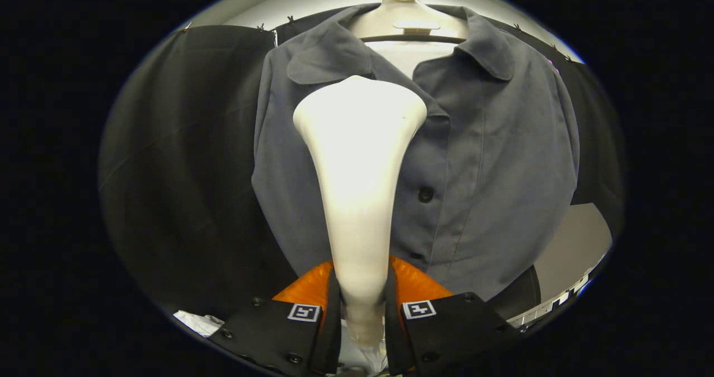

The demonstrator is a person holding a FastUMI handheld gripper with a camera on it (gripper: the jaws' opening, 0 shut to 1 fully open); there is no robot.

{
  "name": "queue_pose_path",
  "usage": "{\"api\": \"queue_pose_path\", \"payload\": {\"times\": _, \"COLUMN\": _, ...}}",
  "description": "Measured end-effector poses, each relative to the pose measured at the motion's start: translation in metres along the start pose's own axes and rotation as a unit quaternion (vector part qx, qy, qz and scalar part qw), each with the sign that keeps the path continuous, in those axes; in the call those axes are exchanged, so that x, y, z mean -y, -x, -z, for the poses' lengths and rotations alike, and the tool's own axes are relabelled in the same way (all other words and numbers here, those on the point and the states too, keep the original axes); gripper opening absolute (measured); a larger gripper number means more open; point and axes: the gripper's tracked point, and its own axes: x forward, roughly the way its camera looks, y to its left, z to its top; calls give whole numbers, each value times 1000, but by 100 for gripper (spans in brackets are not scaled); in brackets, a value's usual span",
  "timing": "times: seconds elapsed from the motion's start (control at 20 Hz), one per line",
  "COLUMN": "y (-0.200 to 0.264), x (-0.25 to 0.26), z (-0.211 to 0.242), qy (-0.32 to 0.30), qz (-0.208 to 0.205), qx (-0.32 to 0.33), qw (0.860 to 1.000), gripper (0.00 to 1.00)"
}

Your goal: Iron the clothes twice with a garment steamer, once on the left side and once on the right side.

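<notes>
The gripper (361, 304) has its fingers pinching the narrow handle of the garment steamer (360, 159), one finger on each side of the neck. The steamer rises from between them toward twelve o'clock, widening into a broad pale head.

That head sits high on the shirt (491, 159), just below the collar, over the panel at nine o'clock of the button placket. Whether the head actually touches the cloth or hovers just in front cannot be told from this angle. The grey shirt hangs buttoned on a pale hanger (410, 20) at twelve o'clock, in front of the dark booth cloth. One dark button (425, 194) shows at three o'clock of the steamer's neck, with another lower down by the fingers.

As a judgement: the steamer is already in hand and raised to the top of one side, so the grasp is done and a downward stroke looks about to begin or only just begun. Nothing in the cloth shows whether either side has been pressed; the panel at three o'clock carries soft folds. Both passes may therefore remain, or at least this one and the opposite side.
</notes>
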Motion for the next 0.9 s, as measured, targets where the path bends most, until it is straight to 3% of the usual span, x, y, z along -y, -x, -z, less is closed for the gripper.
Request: {"api": "queue_pose_path", "payload": {"times": 0.9, "y": -45, "x": 13, "z": 100, "qy": 0, "qz": 30, "qx": -95, "qw": 995, "gripper": 40}}
